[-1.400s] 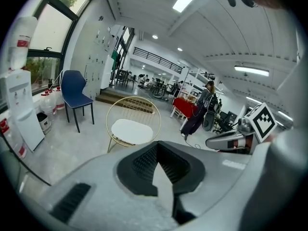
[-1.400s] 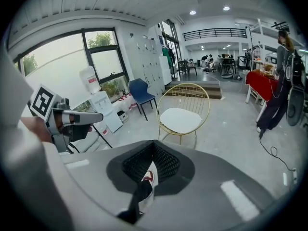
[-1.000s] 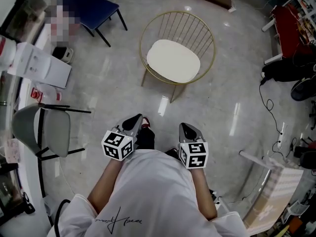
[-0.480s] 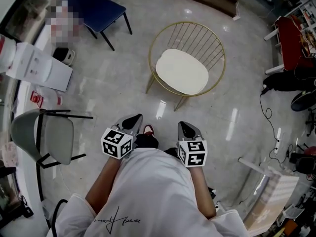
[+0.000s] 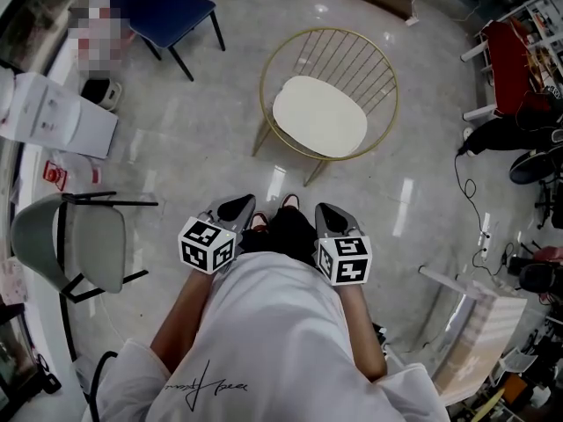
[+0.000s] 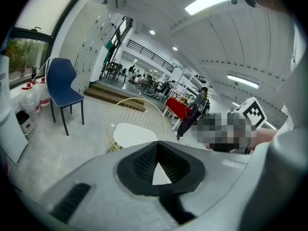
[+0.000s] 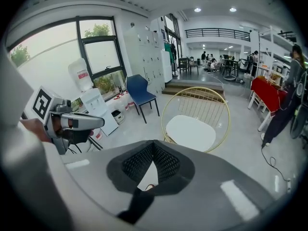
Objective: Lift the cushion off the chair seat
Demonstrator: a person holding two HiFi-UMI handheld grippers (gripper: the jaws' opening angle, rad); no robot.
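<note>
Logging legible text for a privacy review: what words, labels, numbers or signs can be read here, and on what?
Nothing reads clearly.
Black cursive script on the person's white shirt: too blurred to read.
Red label on the clear water-cooler bottle: too small to read.

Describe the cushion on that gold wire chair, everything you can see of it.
The cushion is a cream-white pad with a rounded outline, plain and smooth, and it looks soft and fairly thin. It lies flat on the seat of the gold wire chair, covering most of the seat inside the round rim. Only the chair touches it.
</note>
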